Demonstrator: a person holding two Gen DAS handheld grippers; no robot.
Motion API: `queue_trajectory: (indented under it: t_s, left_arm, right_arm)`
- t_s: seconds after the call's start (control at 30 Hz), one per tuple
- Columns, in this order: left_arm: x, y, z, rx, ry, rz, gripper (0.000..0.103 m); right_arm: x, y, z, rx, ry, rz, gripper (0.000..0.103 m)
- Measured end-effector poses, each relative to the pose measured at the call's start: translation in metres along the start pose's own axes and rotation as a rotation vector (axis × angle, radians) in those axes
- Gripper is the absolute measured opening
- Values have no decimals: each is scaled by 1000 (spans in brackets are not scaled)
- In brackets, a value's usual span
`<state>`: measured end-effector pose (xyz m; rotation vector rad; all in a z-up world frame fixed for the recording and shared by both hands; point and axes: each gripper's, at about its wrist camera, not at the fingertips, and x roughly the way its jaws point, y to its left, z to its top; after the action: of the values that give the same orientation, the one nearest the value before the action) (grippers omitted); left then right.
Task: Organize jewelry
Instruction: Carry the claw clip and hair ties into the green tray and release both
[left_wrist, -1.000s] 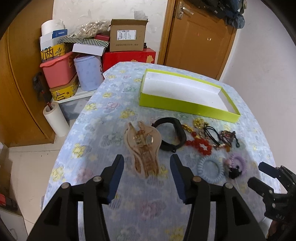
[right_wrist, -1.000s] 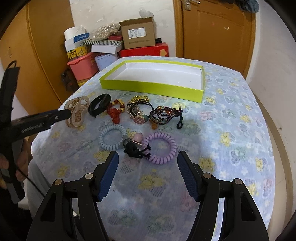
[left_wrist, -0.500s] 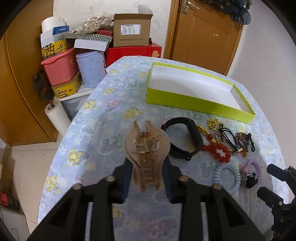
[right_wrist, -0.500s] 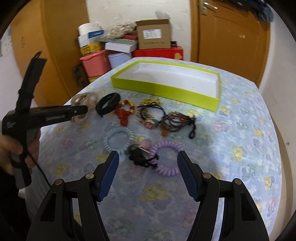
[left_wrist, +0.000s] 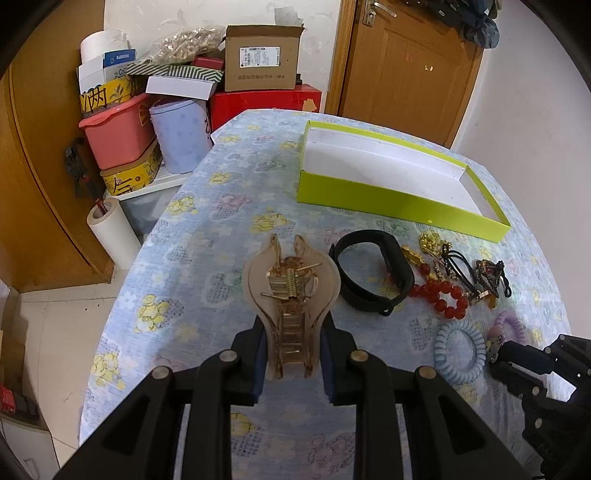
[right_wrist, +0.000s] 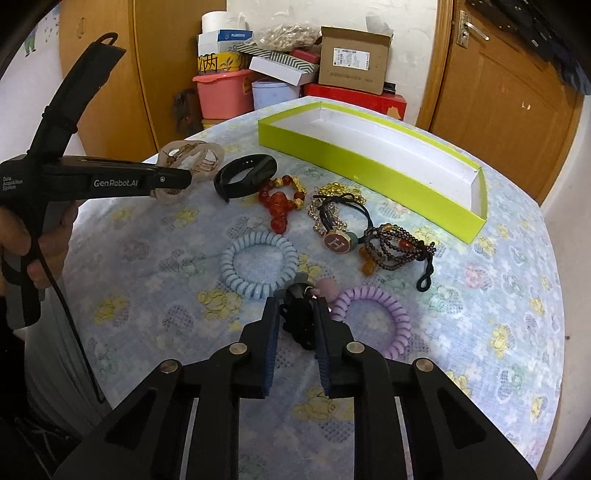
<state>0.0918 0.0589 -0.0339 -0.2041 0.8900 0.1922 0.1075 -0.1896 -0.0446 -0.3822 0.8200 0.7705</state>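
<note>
We hold the hair claw clip (left_wrist: 291, 306) pinched between the fingers of the left gripper (left_wrist: 293, 363); its smooth shell may slip out. Our right gripper (right_wrist: 295, 326) is closed around the black hair tie (right_wrist: 299, 314), which may drag along the purple spiral tie (right_wrist: 373, 314) touching it, well short of the green box (right_wrist: 369, 162) ahead.

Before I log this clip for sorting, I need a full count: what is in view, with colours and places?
hair claw clip: 1, translucent beige, held in left claw
black hair tie: 1, with pink bobble, between right claw's pads
coil hair ties: 2, blue and purple, near edge of table
black band: 1, beside clip
red bead bracelet: 1, red and gold, mid table
gold chain: 1, under black cords
dark bead bracelet: 1, right of the H charm
tray: 1, lime green, white inside, far side
table: 1, blue floral cloth
left claw: shut on clip
right claw: closed around tie
</note>
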Motion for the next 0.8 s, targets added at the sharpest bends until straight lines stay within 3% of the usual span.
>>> queue_trajectory:
  t_s: [0.5,0.8]
  left_arm:
    - [-43,-4,-6,34,-69,-68,25]
    - [-56,-21,19,68,-113,-132,25]
  right_arm:
    - [-39,-16,10,123,-91,22,15]
    - [-51,-36,32,160,-141,3,15]
